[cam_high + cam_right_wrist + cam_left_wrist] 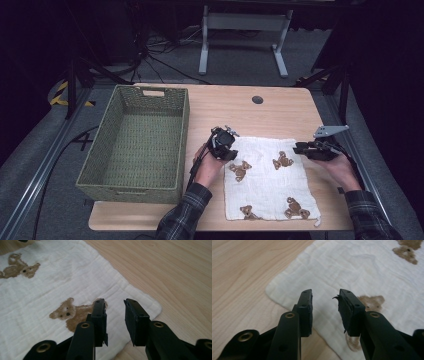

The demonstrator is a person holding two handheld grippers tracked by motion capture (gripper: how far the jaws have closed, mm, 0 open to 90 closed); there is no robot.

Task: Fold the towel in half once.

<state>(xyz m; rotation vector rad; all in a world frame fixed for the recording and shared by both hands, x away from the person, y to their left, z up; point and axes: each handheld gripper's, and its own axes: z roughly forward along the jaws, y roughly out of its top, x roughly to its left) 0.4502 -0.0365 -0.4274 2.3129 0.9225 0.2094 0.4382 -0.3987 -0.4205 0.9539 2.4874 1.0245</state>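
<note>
A white cloth printed with brown teddy bears lies flat on the near right part of the wooden table. My left gripper hovers at the cloth's far left corner. In the left gripper view its jaws stand open just above that corner of the cloth, with nothing between them. At the far right corner, my right gripper points inward. Its jaws are open over the cloth, beside a bear print, and do not pinch the fabric.
A green woven basket stands empty on the table's left half, close to my left hand. A round cable hole sits near the far edge. Bare wood lies beyond the cloth and along its right side.
</note>
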